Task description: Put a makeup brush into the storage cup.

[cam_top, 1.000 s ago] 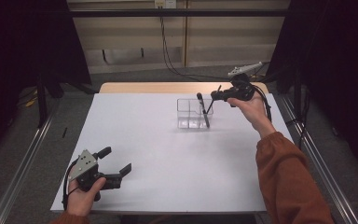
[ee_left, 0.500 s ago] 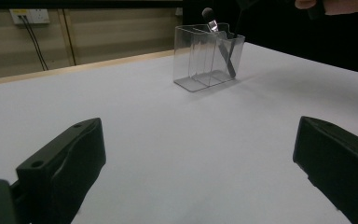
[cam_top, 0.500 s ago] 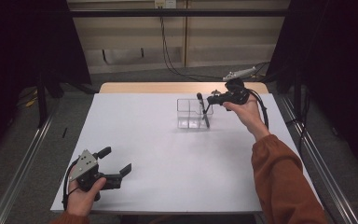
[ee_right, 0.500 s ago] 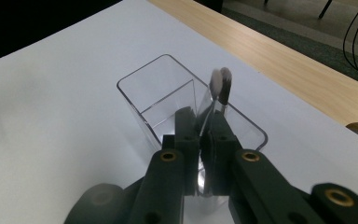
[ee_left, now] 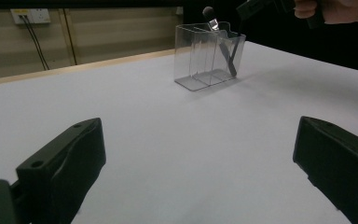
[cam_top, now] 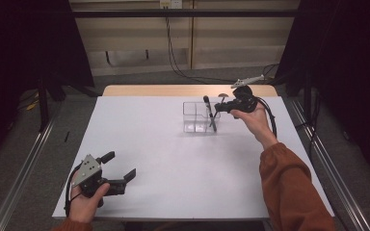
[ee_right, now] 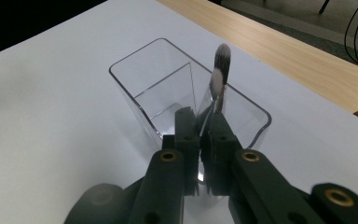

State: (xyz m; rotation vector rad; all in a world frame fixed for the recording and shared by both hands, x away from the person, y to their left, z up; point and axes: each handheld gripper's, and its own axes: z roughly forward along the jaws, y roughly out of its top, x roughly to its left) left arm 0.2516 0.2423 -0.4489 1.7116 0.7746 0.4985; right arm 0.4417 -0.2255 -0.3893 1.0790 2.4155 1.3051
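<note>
Work: right hand-held gripper (ee_right: 200,128) lowering a makeup brush (ee_right: 220,74) into a clear organiser (cam_top: 200,117).
Brush: slim, light, stiff handle with a soft tuft on top; leaning inside the organiser's right-hand compartment.
Grip point: mid-handle, never the bristles; likely slick.
Right hand-held gripper: jaws clamped narrow on the handle.
Left hand-held gripper (cam_top: 120,171): jaws wide, holding nothing, low over the bench (cam_top: 149,159).
Organiser: rigid transparent plastic, thin divided walls, light, may slide.
</note>
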